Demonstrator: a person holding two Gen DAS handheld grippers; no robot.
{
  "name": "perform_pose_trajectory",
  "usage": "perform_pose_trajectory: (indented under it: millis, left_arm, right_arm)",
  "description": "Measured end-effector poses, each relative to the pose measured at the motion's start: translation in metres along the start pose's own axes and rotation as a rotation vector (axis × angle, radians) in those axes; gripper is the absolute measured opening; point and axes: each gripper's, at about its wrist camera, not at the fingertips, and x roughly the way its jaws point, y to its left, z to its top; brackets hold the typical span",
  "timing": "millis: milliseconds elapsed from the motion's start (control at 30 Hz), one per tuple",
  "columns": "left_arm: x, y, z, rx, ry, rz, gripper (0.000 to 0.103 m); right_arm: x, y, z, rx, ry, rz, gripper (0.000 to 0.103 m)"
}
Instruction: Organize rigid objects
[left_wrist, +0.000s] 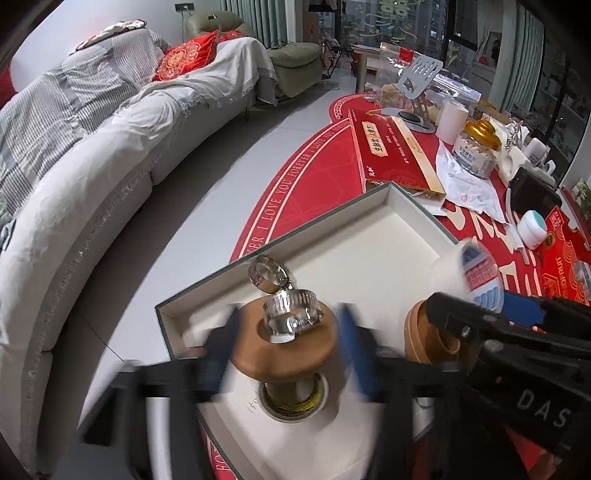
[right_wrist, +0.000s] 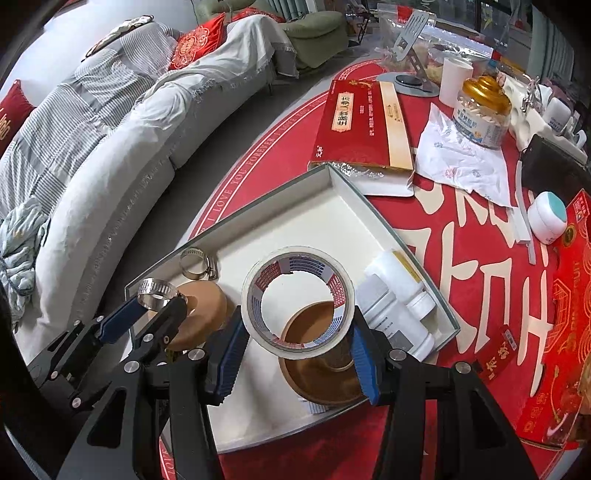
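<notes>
Item 1: my left gripper (left_wrist: 286, 347), jaws spread wide either side of a brown wooden disc (left_wrist: 284, 345), pads clear of it; a hose clamp (left_wrist: 291, 314) sits on the disc, a second hose clamp (right_wrist: 195, 263) beside it.
Item 2: my right gripper (right_wrist: 295, 347), jaws closed on a tape roll (right_wrist: 298, 301), held over a brown bowl (right_wrist: 321, 362).
Item 3: white bottles (right_wrist: 399, 306).
All inside the shallow white tray (right_wrist: 295, 218) on the red bench (right_wrist: 461, 258)

Far half of the white tray (right_wrist: 280, 218) lies open — near half crowded, seemingly by the tape roll (right_wrist: 258, 284) and bottles (right_wrist: 399, 295).
</notes>
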Motion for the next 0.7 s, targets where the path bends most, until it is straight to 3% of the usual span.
perform_pose_trajectory:
  millis: [33, 100, 133, 267, 367, 567, 700]
  left_arm:
    - [-0.001, 0.001, -0.001, -0.003, -0.013, 0.028, 0.079]
    - [-0.005, 0.007, -0.001, -0.017, -0.022, 0.013, 0.085]
    - [-0.006, 0.009, -0.002, -0.024, -0.017, -0.001, 0.085]
    - [-0.029, 0.01, -0.013, -0.02, -0.04, -0.023, 0.085]
    - [-0.054, -0.001, -0.039, 0.035, -0.06, -0.075, 0.086]
    - [-0.079, -0.043, -0.109, 0.105, 0.003, -0.167, 0.097]
    - [-0.077, -0.08, -0.133, 0.169, 0.039, -0.165, 0.098]
  right_arm:
    - [0.001, 0.0, 0.0, -0.001, 0.005, 0.004, 0.063]
    - [-0.002, -0.003, 0.0, 0.008, -0.019, -0.052, 0.097]
    - [-0.005, -0.005, 0.0, 0.009, -0.036, -0.051, 0.1]
    - [-0.021, -0.015, -0.006, 0.03, -0.057, -0.021, 0.101]
    - [-0.039, -0.026, -0.026, 0.039, -0.074, -0.031, 0.101]
    - [-0.067, -0.068, -0.109, 0.091, -0.078, -0.149, 0.101]
    - [-0.069, -0.104, -0.156, 0.187, -0.016, -0.199, 0.101]
